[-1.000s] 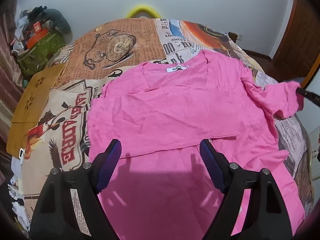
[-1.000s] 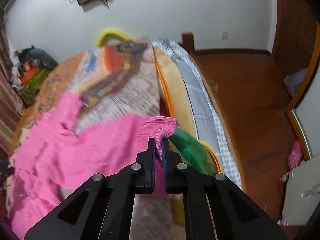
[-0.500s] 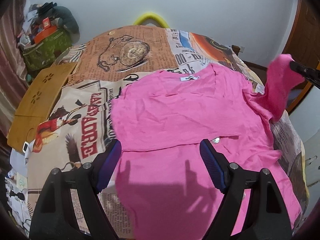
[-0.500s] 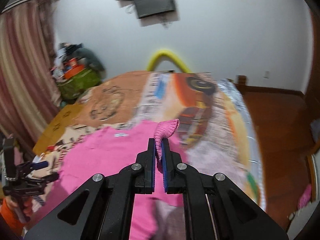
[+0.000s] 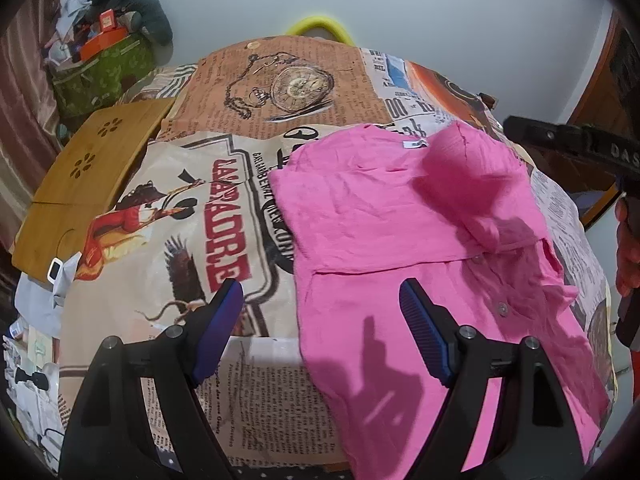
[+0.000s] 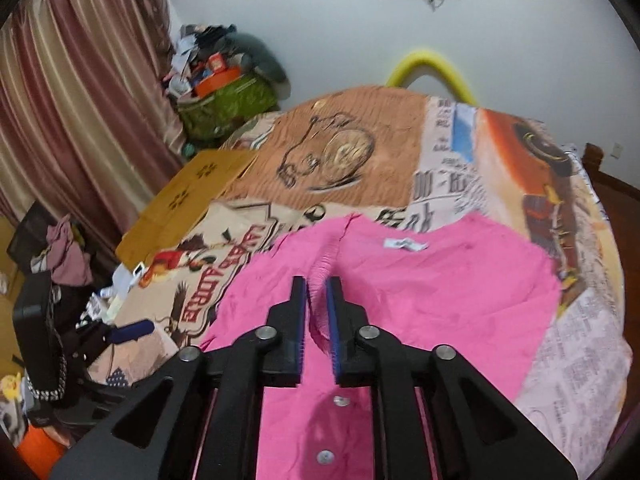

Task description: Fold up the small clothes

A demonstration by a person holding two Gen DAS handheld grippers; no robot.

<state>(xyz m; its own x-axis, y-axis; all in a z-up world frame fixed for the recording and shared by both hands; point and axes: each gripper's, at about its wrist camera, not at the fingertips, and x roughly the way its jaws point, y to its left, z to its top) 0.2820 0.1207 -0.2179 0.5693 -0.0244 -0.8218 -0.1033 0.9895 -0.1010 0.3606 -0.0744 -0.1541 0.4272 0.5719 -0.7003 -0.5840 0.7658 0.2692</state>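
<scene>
A pink button-up garment (image 5: 400,232) lies on a printed bedspread (image 5: 200,208), its white neck label (image 5: 414,144) at the far side. It also shows in the right wrist view (image 6: 440,296). My left gripper (image 5: 320,320) is open and empty, hovering over the garment's left hem edge. My right gripper (image 6: 317,292) has its jaws slightly parted around the ribbed cuff of the pink sleeve (image 6: 326,260), which is laid across the garment's body. The sleeve shows folded over in the left wrist view (image 5: 460,176). The right gripper's body (image 5: 576,140) shows at the right.
A wooden lap tray (image 5: 88,184) sits at the bed's left side. A green bag with clutter (image 5: 104,68) stands by the wall. A yellow hoop (image 5: 320,26) rises behind the bed. Curtains (image 6: 72,112) hang at left; clutter (image 6: 60,256) lies beside the bed.
My right gripper carried the sleeve from the bed's right edge over onto the garment's body, and its jaws have parted slightly. The left gripper shifted left, still open.
</scene>
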